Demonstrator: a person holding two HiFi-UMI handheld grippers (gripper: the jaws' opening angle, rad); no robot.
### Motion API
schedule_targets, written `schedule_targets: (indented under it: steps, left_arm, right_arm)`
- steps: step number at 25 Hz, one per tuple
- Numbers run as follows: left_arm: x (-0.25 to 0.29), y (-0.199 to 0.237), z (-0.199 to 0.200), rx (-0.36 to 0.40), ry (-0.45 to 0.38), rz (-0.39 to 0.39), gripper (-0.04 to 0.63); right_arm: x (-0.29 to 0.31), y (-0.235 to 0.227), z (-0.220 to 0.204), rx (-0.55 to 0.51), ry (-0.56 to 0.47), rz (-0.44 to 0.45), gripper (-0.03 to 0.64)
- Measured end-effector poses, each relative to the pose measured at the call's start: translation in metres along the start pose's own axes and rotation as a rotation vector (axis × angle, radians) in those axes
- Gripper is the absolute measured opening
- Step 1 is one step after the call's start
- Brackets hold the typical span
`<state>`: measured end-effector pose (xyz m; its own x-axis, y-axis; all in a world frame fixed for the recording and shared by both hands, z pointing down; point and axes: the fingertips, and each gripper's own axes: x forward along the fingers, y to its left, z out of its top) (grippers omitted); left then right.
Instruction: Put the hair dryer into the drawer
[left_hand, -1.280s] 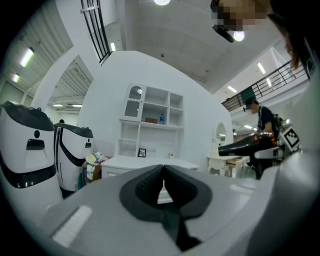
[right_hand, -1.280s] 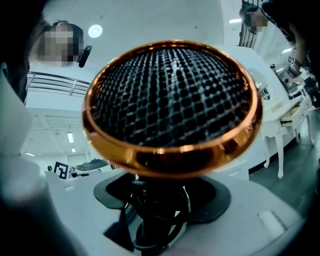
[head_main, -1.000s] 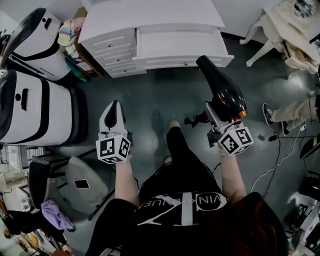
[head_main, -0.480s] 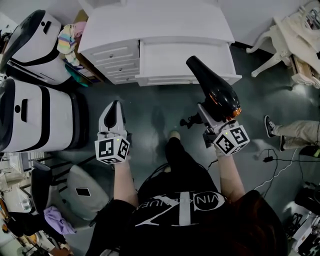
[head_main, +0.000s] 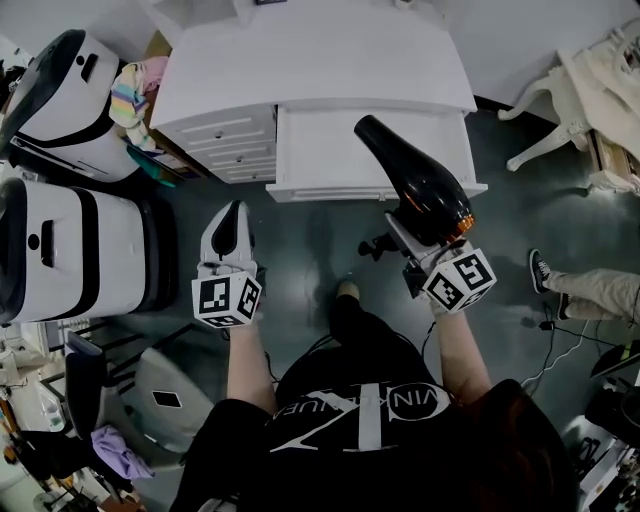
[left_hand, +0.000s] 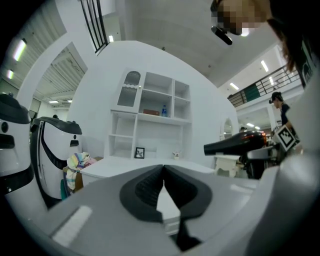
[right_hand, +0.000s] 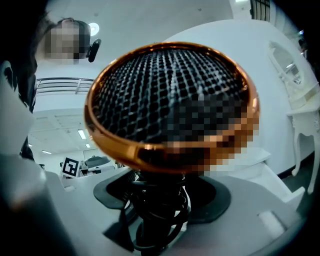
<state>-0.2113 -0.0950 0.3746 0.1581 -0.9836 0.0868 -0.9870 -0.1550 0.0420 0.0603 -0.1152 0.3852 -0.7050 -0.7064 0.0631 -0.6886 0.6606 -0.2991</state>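
Right gripper (head_main: 408, 246): clamped on the handle of the hair dryer (head_main: 418, 187), which has its cord wound round the handle.
Hair dryer place: held up over the front edge of the open drawer (head_main: 340, 150), nozzle aimed toward the counter's (head_main: 300, 60) back edge.
Drawer: pulled out at the counter's right side.
Left gripper (head_main: 229, 222): jaws pressed together, nothing between them, above the floor (head_main: 310, 240) just before the counter's front edge.

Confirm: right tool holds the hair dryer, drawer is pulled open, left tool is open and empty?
Wrong: the left tool is shut, jaws together, empty, per the left gripper view. The right tool does hold the hair dryer and the drawer is open.
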Motion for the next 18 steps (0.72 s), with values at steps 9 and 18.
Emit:
schedule_targets:
  steps: [9,18]
  left_arm:
    - [0.05,-0.008,0.003,-0.001,0.001,-0.024,0.0]
    - [0.071,-0.012,0.002,0.002,0.027,-0.045,0.0]
  right_arm:
    - [0.026,-0.027,0.018,-0.023,0.018,0.051,0.322]
    - [0.04,-0.041,0.04,-0.049,0.027,0.082,0.322]
